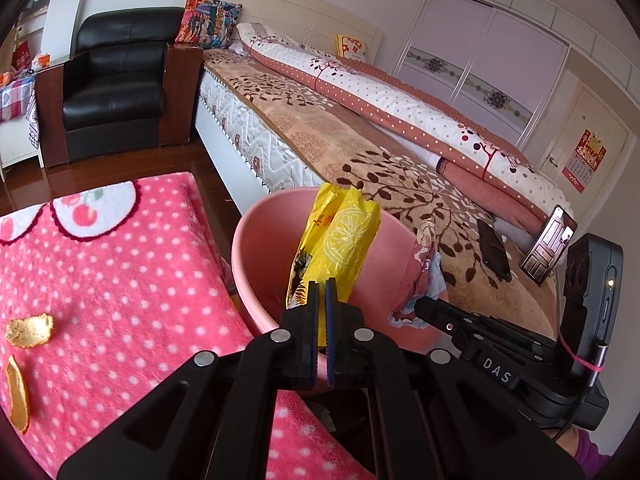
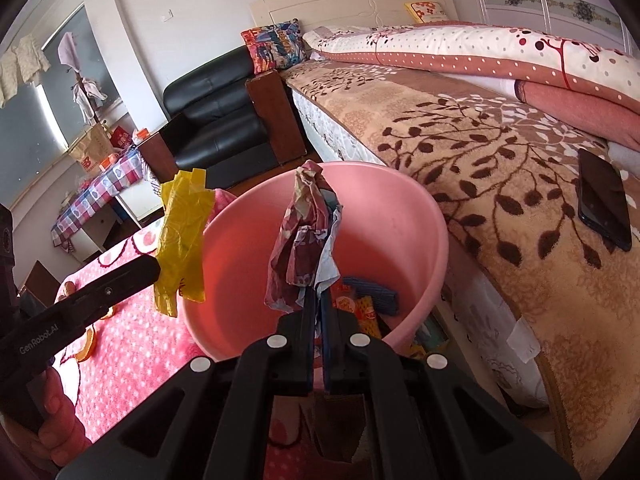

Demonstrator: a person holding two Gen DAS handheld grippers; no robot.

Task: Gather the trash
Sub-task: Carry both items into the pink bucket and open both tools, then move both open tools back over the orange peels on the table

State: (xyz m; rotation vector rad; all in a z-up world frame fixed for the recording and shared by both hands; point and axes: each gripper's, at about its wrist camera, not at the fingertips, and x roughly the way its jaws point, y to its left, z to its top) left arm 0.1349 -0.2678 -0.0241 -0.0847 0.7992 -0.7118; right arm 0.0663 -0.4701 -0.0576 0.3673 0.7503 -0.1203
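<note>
My left gripper (image 1: 321,285) is shut on a yellow wrapper (image 1: 340,240) with a lemon print, held upright over the near rim of a pink bucket (image 1: 264,240). In the right wrist view my right gripper (image 2: 318,296) is shut on a crumpled maroon and white wrapper (image 2: 304,248), which hangs above the mouth of the pink bucket (image 2: 400,208). The yellow wrapper (image 2: 182,240) shows at the bucket's left rim. Several wrappers (image 2: 364,300) lie at the bucket's bottom. Two orange peel pieces (image 1: 30,330) lie on the pink dotted blanket (image 1: 120,280).
A bed with a brown leaf-patterned cover (image 2: 500,184) runs along the right of the bucket. Two phones lie on it, one dark (image 2: 604,200), one propped up and lit (image 1: 548,244). A black leather armchair (image 1: 116,80) stands by the bed's head. Wooden floor (image 1: 100,168) lies between.
</note>
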